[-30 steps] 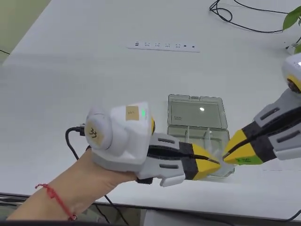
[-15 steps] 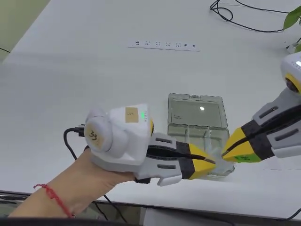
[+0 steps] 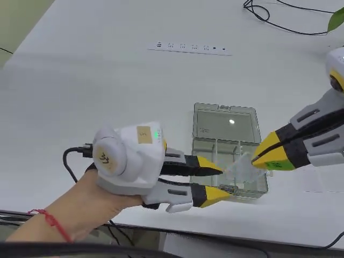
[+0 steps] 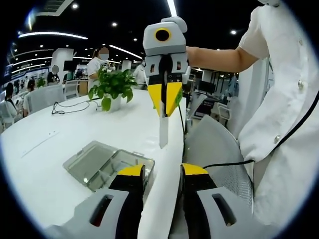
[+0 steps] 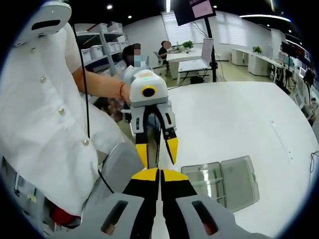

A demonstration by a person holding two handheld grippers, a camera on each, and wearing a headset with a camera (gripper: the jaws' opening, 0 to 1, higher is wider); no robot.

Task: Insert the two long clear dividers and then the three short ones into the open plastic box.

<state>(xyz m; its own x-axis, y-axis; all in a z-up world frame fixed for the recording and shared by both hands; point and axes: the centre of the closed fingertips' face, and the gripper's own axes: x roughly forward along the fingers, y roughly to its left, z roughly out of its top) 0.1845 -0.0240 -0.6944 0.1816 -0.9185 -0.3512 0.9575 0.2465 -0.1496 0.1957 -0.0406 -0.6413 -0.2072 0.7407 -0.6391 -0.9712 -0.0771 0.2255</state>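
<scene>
The open clear plastic box (image 3: 248, 189) lies on the white table with its lid (image 3: 226, 124) flat behind it; clear walls stand inside it. My right gripper (image 3: 257, 158) is shut on a short clear divider (image 3: 242, 167), held just above the box's front right part. My left gripper (image 3: 217, 180) stands open beside that divider, its jaws on either side of it and apart from it. In the left gripper view the divider (image 4: 163, 133) hangs from the right gripper (image 4: 164, 112) above my open left gripper (image 4: 162, 172), with the box (image 4: 99, 167) to the left.
A white power strip (image 3: 191, 48) lies at the back of the table, with black cables (image 3: 269, 13) and a plant leaf (image 3: 336, 19) at the far right. The table's front edge runs just below the box. A potted plant (image 4: 112, 87) stands further off.
My left gripper has opened and let go of the divider, drawing back a little to the left. The right gripper keeps hold of it over the box.
</scene>
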